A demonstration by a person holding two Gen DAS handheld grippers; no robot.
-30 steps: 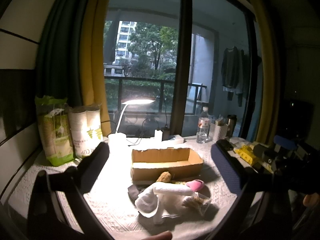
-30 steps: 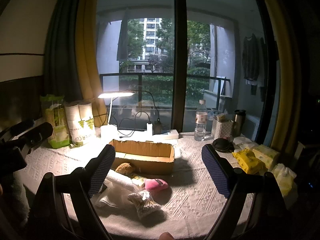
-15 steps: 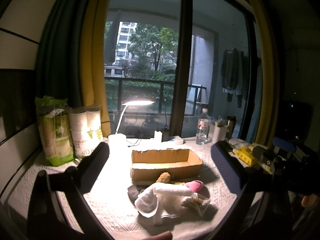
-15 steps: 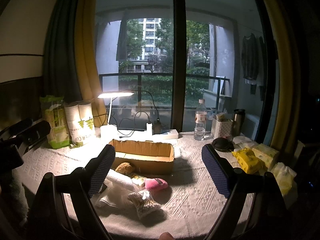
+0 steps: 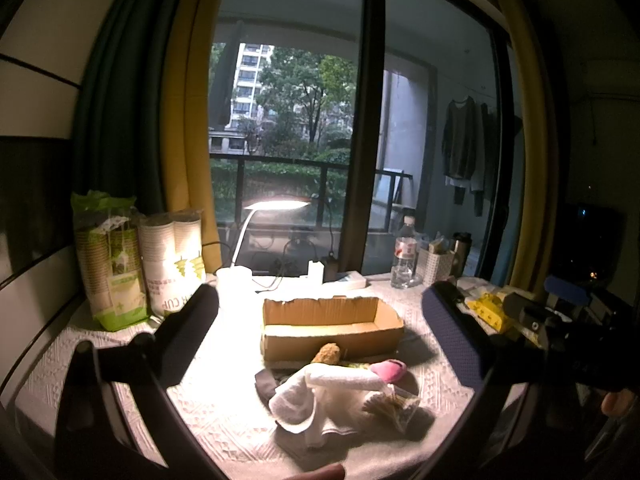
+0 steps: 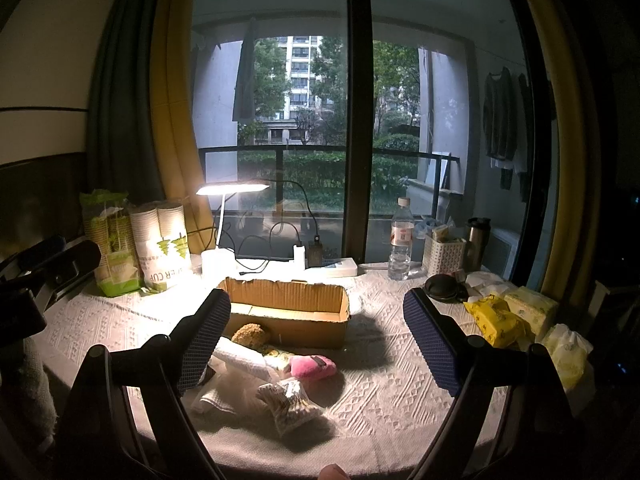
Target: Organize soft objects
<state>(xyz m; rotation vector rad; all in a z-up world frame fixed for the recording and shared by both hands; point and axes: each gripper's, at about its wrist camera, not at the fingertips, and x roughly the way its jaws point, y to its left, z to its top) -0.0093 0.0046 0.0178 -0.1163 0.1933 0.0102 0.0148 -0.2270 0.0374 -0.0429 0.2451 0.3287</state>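
Note:
An open cardboard box (image 5: 332,326) (image 6: 288,312) stands mid-table. In front of it lies a pile of soft things: a white towel (image 5: 320,394) (image 6: 236,360), a pink plush (image 5: 388,370) (image 6: 312,367), a brown fuzzy toy (image 5: 327,354) (image 6: 250,334), a clear crinkly packet (image 5: 394,404) (image 6: 290,400) and a dark cloth (image 5: 266,384). My left gripper (image 5: 320,336) is open and empty, held above and short of the pile. My right gripper (image 6: 316,340) is open and empty, likewise short of the pile.
A lit desk lamp (image 6: 224,216), paper cup packs (image 5: 140,260), a water bottle (image 6: 400,244), a white basket (image 6: 444,254), a flask (image 6: 478,238), and yellow tissue packs (image 6: 508,318) line the back and right. A window stands behind the table.

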